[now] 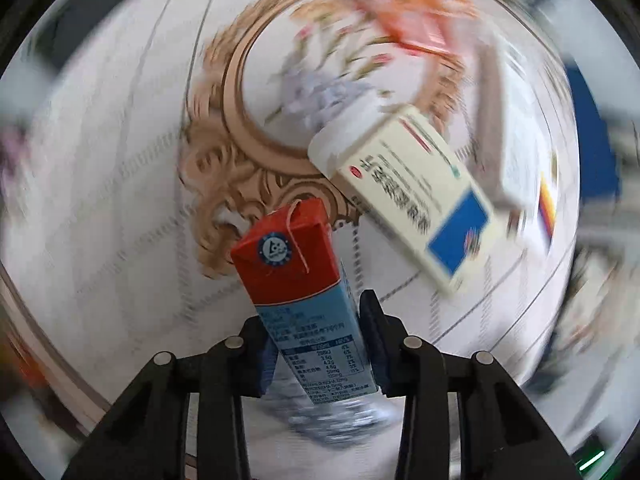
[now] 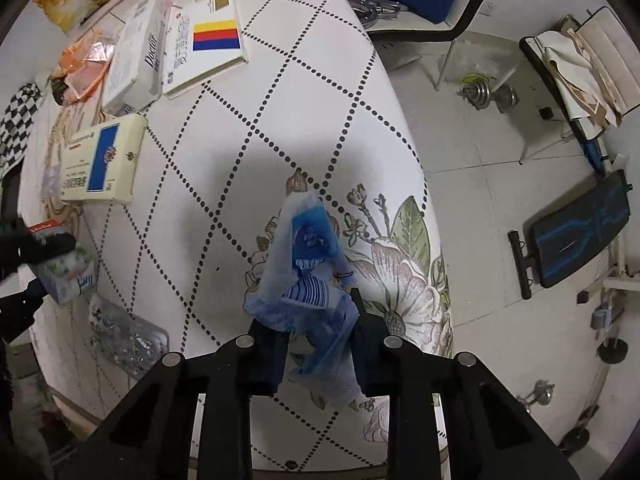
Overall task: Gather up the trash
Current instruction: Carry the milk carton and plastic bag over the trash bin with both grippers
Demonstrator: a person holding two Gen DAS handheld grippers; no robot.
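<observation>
My left gripper (image 1: 320, 340) is shut on a red and blue milk carton (image 1: 300, 280) and holds it above the table; the view is motion-blurred. The carton and left gripper also show at the left edge of the right wrist view (image 2: 64, 268). My right gripper (image 2: 320, 340) is shut on a blue plastic bag (image 2: 308, 272) with blue packaging inside, held above the round white tablecloth (image 2: 240, 152). A crushed clear plastic bottle (image 2: 124, 336) lies on the table at the lower left. An orange wrapper (image 2: 86, 64) lies at the far left.
A cream box with a blue panel (image 2: 102, 160) lies on the table, also in the left wrist view (image 1: 408, 196). Two books (image 2: 204, 40) lie at the far side. The table edge (image 2: 416, 160) curves at right; beyond it are a floor, dumbbell (image 2: 488, 96) and bench (image 2: 576, 248).
</observation>
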